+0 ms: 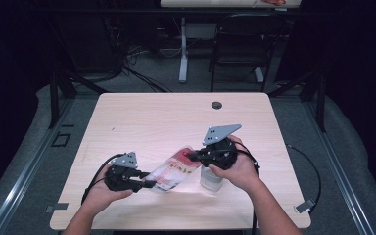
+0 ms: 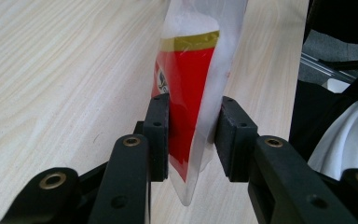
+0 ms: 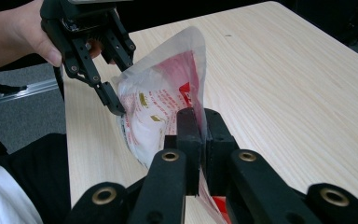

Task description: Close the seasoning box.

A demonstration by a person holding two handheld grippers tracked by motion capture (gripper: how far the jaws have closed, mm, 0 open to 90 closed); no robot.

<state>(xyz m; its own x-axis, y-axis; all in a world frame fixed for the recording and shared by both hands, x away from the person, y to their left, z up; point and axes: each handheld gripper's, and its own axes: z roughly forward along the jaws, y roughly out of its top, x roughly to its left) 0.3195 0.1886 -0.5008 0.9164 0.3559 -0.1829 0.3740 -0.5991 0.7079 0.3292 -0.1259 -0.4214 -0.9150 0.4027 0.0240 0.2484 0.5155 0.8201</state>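
- A red-and-white plastic pouch [image 1: 175,169] is being held above the light wooden table [image 1: 142,122] between the two grippers, near the table's front edge in the high view.
- One end of the pouch is being clamped by the left gripper [image 2: 193,130]; in the left gripper view both black jaws are being pressed against the pouch's sides, with the clear lower corner hanging below them.
- The opposite end of the pouch is being pinched by the right gripper [image 3: 203,140]; in the right gripper view its jaws are being held almost together, with only the thin film of the pouch's edge between them.
- The pouch is being kept tilted in the high view, its higher end at the right gripper [image 1: 194,155] and its lower end at the left gripper [image 1: 149,184].
- The pouch is being shown bulged and crumpled in the right gripper view [image 3: 161,109], with red printing on its white face.
- A small clear container [image 1: 210,178] is being seen on the table just beneath the right hand [image 1: 237,169]; whether it is being touched cannot be told.
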